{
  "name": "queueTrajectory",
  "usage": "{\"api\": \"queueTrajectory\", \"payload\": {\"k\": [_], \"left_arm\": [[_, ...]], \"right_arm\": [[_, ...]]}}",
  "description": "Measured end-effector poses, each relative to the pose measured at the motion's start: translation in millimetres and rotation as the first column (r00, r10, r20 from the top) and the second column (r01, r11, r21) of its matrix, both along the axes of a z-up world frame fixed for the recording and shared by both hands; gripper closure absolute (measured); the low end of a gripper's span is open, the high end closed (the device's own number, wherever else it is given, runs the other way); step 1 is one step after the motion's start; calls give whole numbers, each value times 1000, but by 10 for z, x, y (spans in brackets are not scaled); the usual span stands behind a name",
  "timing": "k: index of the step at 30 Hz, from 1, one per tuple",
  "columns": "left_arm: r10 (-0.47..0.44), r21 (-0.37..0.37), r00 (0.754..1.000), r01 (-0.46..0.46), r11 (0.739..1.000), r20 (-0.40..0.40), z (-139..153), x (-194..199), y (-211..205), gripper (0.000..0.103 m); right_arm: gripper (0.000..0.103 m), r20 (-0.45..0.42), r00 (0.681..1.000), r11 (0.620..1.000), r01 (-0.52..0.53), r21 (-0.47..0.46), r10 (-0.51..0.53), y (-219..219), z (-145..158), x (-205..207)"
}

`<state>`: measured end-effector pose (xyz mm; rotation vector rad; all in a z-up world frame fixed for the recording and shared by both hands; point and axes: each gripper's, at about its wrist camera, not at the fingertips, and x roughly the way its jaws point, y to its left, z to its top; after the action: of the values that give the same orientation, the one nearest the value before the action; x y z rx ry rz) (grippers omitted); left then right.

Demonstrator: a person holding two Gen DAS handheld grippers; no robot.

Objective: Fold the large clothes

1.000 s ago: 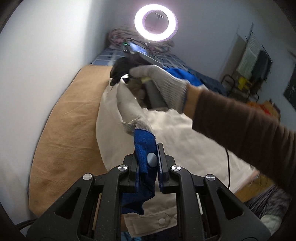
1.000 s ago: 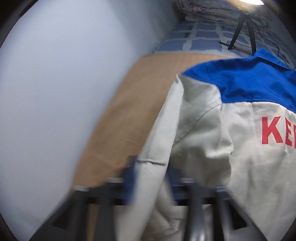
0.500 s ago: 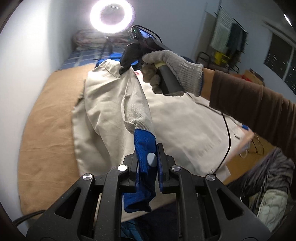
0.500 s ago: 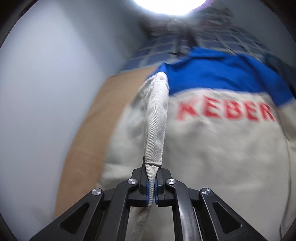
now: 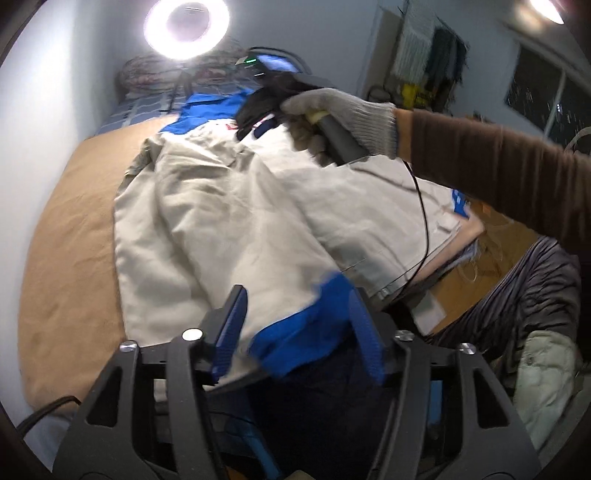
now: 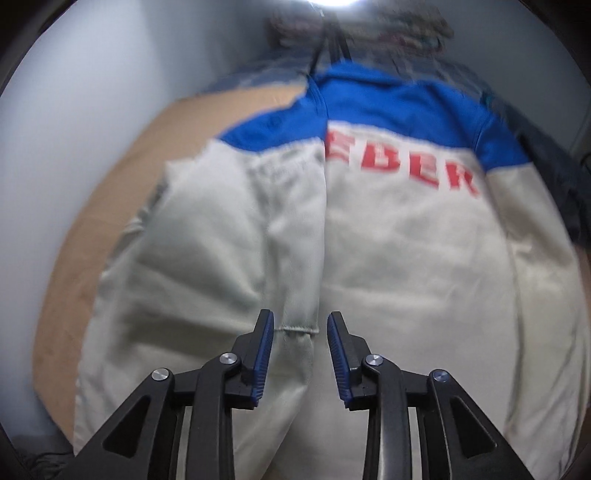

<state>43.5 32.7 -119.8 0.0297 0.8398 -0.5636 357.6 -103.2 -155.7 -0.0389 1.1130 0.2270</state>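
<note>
A cream work jacket (image 5: pixel 229 221) with a blue yoke and red lettering lies back-up on the tan bed cover (image 5: pixel 66 236). Its left sleeve is folded across the back, and the blue cuff (image 5: pixel 303 339) lies between my open left gripper's (image 5: pixel 299 328) fingers, released. In the right wrist view the jacket (image 6: pixel 406 258) fills the frame, with the sleeve (image 6: pixel 295 240) lying over the lettering. My right gripper (image 6: pixel 300 347) is open just above the sleeve seam. It also shows in the left wrist view (image 5: pixel 266 107), held by a gloved hand near the blue yoke.
A ring light (image 5: pixel 186 27) on a tripod stands at the head of the bed, by a plaid sheet (image 5: pixel 136 110) and bundled bedding. A white wall (image 5: pixel 40 103) runs along the left. A grey padded garment (image 5: pixel 517 314) lies at the right edge.
Both grippers have opened and let go of the sleeve. The sleeve has dropped flat across the jacket's back, the cuff falling at the left gripper.
</note>
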Motion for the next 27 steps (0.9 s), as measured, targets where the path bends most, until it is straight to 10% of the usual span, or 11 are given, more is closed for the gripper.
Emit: {"api": "queueTrajectory", "payload": {"k": [7, 19, 23, 27], "left_arm": [[241, -237, 930, -309, 921, -276, -397, 197, 678, 43], [138, -307, 849, -330, 892, -510, -1003, 509, 451, 43], [116, -314, 849, -313, 896, -516, -1025, 580, 387, 86], [88, -324, 849, -292, 900, -521, -1029, 593, 366, 95]], "right_arm": [[61, 138, 987, 995, -88, 53, 80, 72, 499, -79], [60, 128, 941, 950, -309, -52, 313, 1227, 410, 452], [60, 90, 928, 931, -354, -89, 362, 1556, 244, 684], [60, 17, 898, 889, -432, -152, 440, 1876, -12, 904]]}}
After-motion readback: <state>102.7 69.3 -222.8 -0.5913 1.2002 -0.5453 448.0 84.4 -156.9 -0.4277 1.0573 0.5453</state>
